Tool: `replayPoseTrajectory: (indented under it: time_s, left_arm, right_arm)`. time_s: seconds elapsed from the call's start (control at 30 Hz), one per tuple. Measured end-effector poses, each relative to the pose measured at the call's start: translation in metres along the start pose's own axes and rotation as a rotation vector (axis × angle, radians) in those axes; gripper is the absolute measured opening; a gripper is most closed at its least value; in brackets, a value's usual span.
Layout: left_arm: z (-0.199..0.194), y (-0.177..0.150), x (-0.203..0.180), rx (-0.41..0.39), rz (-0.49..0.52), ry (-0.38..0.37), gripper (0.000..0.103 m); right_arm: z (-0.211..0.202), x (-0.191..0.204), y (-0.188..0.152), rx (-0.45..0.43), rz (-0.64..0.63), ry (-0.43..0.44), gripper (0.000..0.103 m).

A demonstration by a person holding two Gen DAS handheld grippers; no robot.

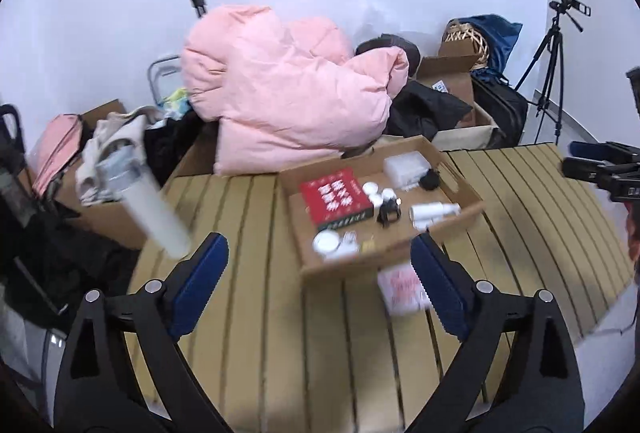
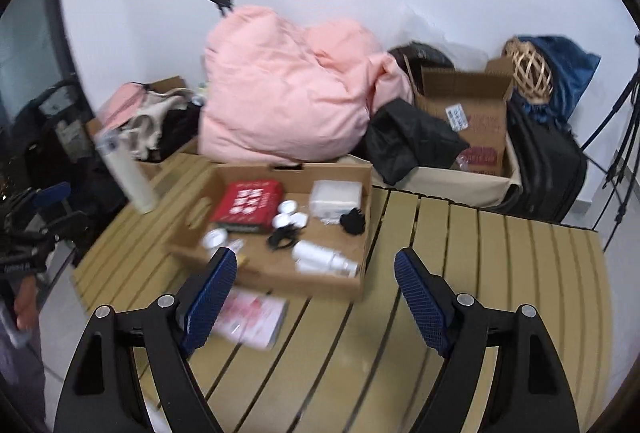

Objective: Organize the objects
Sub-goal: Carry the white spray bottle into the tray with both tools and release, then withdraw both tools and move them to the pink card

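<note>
Both grippers hang wide open and empty: the left gripper (image 1: 320,285) and right gripper (image 2: 316,297) hover over the slatted tan table (image 2: 500,273). Just ahead lies the flat pink-and-white packet (image 2: 250,319), near the shallow cardboard tray (image 2: 304,279). It looks light and a little slippery, so pinch it across an edge.

Right gripper (image 2: 316,297) above slatted table (image 2: 500,273), jaws wide apart, nothing between. Landmark: open cardboard tray (image 2: 304,277) on the table. Inside it: red box (image 2: 248,207), white lids (image 2: 286,209), white bottle (image 2: 324,259), clear case (image 2: 336,195), black clip (image 2: 282,237). Just in front: pink-printed packet (image 2: 250,317), flat. Left of it: white tumbler (image 2: 128,177), blurred, tilted. Behind: pink duvet (image 2: 288,89).
</note>
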State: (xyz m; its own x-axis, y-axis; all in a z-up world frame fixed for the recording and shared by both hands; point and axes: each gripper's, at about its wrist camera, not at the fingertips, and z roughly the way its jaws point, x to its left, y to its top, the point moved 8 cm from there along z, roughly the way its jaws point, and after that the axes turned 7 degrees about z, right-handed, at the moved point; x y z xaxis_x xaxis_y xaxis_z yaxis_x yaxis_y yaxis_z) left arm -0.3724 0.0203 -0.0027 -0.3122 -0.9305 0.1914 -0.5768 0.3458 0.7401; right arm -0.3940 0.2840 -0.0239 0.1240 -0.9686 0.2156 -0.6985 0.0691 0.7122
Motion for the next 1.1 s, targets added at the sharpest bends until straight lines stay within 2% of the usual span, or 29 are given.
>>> replayPoseTrajectory:
  time_s: [0.07, 0.17, 0.23, 0.3, 0.43, 0.5, 0.63, 0.73, 0.83, 0.9, 1.0, 1.03, 1.1]
  left_arm:
    - [-0.042, -0.006, 0.017, -0.018, -0.009, 0.051, 0.092]
    - [-0.108, -0.024, 0.039, -0.075, -0.04, 0.09, 0.103]
    - [-0.135, -0.049, 0.047, -0.059, -0.068, 0.107, 0.103]
    - [-0.156, -0.077, 0.048, -0.038, -0.078, 0.098, 0.103]
    - [-0.19, -0.111, 0.047, -0.037, -0.137, 0.06, 0.103]
    - [-0.205, -0.111, 0.045, -0.06, -0.146, 0.037, 0.103]
    - [-0.219, -0.104, 0.044, -0.098, -0.134, 0.051, 0.103]
    - [-0.207, -0.105, 0.041, -0.098, -0.118, 0.045, 0.103]
    - [-0.159, -0.116, 0.025, -0.045, -0.102, -0.009, 0.103]
    - [-0.114, -0.127, 0.007, 0.014, -0.094, -0.075, 0.103]
    - [-0.026, -0.141, -0.02, 0.128, -0.092, -0.117, 0.103]
    - [-0.006, -0.142, -0.027, 0.139, -0.095, -0.121, 0.103]
    - [0.037, -0.134, -0.045, 0.118, -0.103, -0.176, 0.103]
  right_arm:
    - [-0.044, 0.011, -0.01, -0.019, -0.06, 0.0, 0.085]
    - [-0.113, 0.026, -0.035, -0.036, -0.196, -0.059, 0.085]
    - [-0.146, 0.032, -0.053, -0.039, -0.217, -0.069, 0.085]
    - [-0.179, 0.037, -0.08, -0.029, -0.181, -0.021, 0.085]
    - [-0.214, 0.04, -0.121, -0.034, -0.122, 0.017, 0.085]
    - [-0.223, 0.04, -0.131, -0.039, -0.105, 0.029, 0.085]
    - [-0.226, 0.043, -0.135, -0.044, -0.099, 0.034, 0.085]
    - [-0.218, 0.047, -0.14, -0.033, -0.117, 0.052, 0.085]
    - [-0.187, 0.04, -0.144, -0.012, -0.105, 0.017, 0.085]
    - [-0.144, 0.033, -0.156, 0.054, -0.059, -0.002, 0.085]
    - [-0.064, 0.028, -0.18, 0.169, 0.008, 0.043, 0.084]
    - [-0.048, 0.028, -0.182, 0.182, 0.013, 0.044, 0.083]
    - [0.001, 0.025, -0.181, 0.202, 0.042, 0.054, 0.081]
